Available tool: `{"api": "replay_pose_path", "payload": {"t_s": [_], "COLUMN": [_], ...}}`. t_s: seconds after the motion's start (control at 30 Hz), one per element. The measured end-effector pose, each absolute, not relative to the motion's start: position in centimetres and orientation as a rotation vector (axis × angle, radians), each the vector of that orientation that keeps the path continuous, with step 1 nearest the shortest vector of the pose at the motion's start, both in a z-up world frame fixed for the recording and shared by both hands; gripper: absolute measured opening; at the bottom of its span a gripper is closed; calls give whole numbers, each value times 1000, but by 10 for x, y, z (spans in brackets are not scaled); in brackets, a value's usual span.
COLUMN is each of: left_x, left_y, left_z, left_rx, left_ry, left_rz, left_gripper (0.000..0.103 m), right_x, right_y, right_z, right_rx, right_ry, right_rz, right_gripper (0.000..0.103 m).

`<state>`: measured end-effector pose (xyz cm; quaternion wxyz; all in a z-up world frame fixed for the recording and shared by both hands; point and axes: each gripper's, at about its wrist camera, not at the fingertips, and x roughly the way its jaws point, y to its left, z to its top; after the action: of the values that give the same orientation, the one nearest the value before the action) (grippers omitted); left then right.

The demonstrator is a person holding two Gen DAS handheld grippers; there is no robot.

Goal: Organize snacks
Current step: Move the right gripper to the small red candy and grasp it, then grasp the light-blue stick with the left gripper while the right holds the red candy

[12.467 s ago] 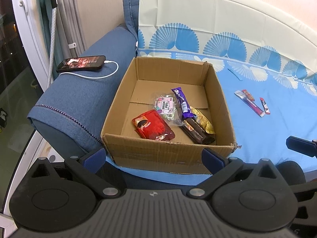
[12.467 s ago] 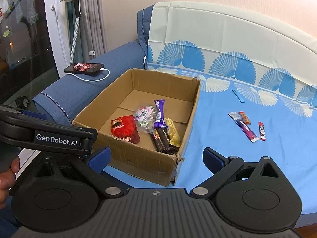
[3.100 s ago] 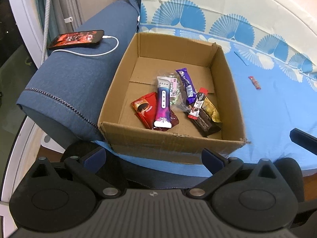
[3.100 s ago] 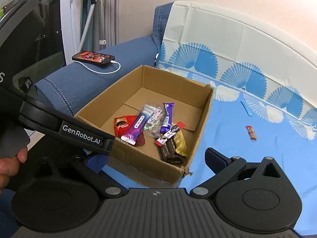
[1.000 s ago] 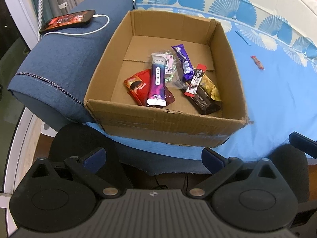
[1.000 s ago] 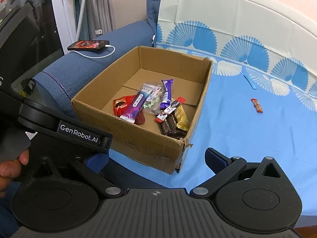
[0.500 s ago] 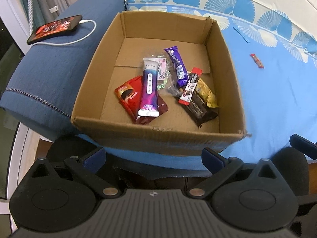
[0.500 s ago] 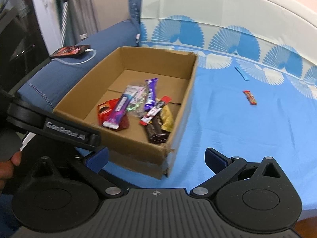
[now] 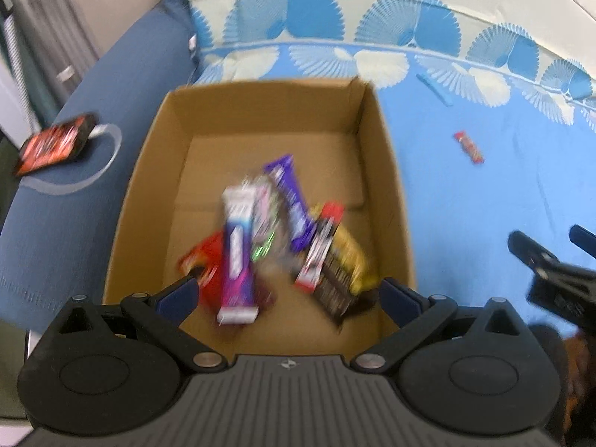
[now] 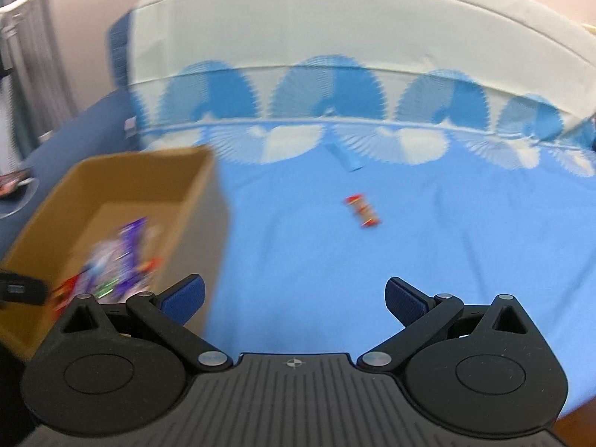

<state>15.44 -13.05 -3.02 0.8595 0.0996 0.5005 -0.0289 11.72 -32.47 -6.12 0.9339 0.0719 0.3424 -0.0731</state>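
Note:
A brown cardboard box [image 9: 387, 171] sits on the blue sheet and holds several snack packs: a purple-white bar [image 9: 238, 253], a purple wrapper [image 9: 290, 201], a red stick [image 9: 320, 249], a dark bar [image 9: 335, 290]. My left gripper [image 9: 287, 296] is open and empty over the box's near end. A small red snack [image 9: 468, 146] lies alone on the sheet to the right of the box; it also shows in the right wrist view [image 10: 363, 210]. My right gripper [image 10: 294, 298] is open and empty, facing that snack from a distance. The box [image 10: 111, 182] is at its left.
A phone [image 9: 52, 141] on a white cable lies on the blue sofa arm to the left. A blue strip [image 10: 344, 158] lies on the sheet beyond the red snack. The white backrest [image 10: 335, 29] rises behind. The right gripper shows at the right of the left view [image 9: 551, 260].
My right gripper has swung right, away from the box, and now faces the lone red snack. My left gripper has moved forward over the box. Both frames are motion-blurred.

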Motion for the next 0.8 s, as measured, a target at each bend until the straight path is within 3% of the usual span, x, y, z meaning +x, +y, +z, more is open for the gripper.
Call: {"api": "replay_pose_path", "payload": {"t_s": [0.3, 0.57, 0.63, 0.7, 0.73, 0.8], "left_x": [240, 302, 318, 332, 338, 354], "left_y": [-201, -252, -267, -284, -292, -310], "left_z": [-37, -53, -54, -54, -54, -57], "left_rx": [238, 270, 263, 253, 245, 238], "left_ry": [1043, 1028, 1021, 1006, 995, 964], "left_rz": [-108, -123, -145, -161, -166, -164], "left_gripper": [103, 103, 103, 103, 103, 103], "right_x": [248, 323, 323, 319, 317, 309], "right_y": [-426, -452, -450, -453, -456, -471], "right_z": [-157, -216, -217, -215, -213, -211], "right_rx": [182, 155, 102, 77, 68, 71], "right_ry": [766, 764, 717, 677, 678, 698], "right_rz": [-266, -193, -196, -184, -185, -222], "right_gripper": [103, 100, 82, 33, 24, 24]}}
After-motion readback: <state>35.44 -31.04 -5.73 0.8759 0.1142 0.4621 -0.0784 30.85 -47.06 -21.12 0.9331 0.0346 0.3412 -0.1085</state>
